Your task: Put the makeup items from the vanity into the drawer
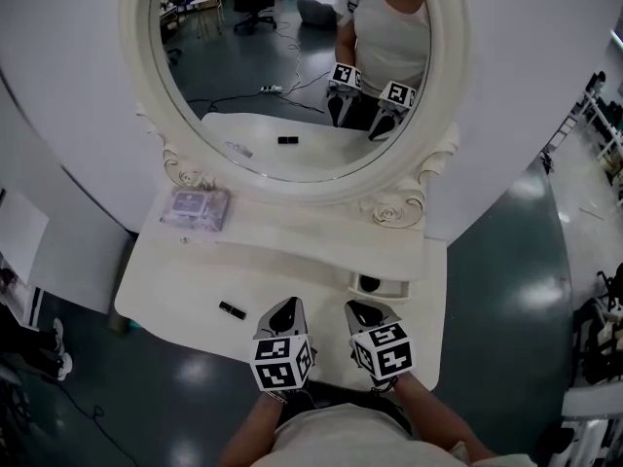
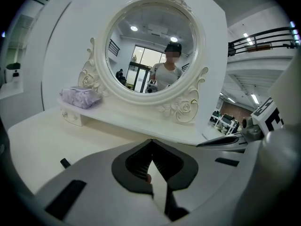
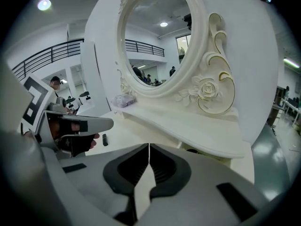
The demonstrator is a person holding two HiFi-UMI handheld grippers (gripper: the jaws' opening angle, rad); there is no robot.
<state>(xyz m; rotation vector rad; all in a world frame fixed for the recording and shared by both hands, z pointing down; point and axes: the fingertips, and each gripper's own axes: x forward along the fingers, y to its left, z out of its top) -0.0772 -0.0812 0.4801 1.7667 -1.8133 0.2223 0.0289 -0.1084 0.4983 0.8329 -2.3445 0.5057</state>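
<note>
Below the oval mirror, in the head view, the white vanity spread across the frame. Its front edge was hidden behind the two grippers and the person's arms. The left gripper and right gripper hung side by side straight below the mirror, their tips too foreshortened to read here. A small black makeup item lay on the top, down and left of the mirror, just beside the left gripper. A lavender packet sat on the raised shelf under the mirror's left side, its print too small to read. Under the mirror's right side a small open compartment held something dark that could not be made out.

In the left gripper view the left gripper's jaws met at the tips. A pinkish speck low between the pads was too slight to name. The packet stood left of the mirror. The black item lay far below the mirror's left side, partly cut off by the gripper's body. The right gripper showed below the mirror's right side, and the compartment was hidden.

In the right gripper view the right gripper's jaws were pressed together with nothing between them. The mirror was seen slantwise. Only this view showed the compartment as a dark slot under the shelf. The black item lay beside the left gripper, and the packet was a blur.
</note>
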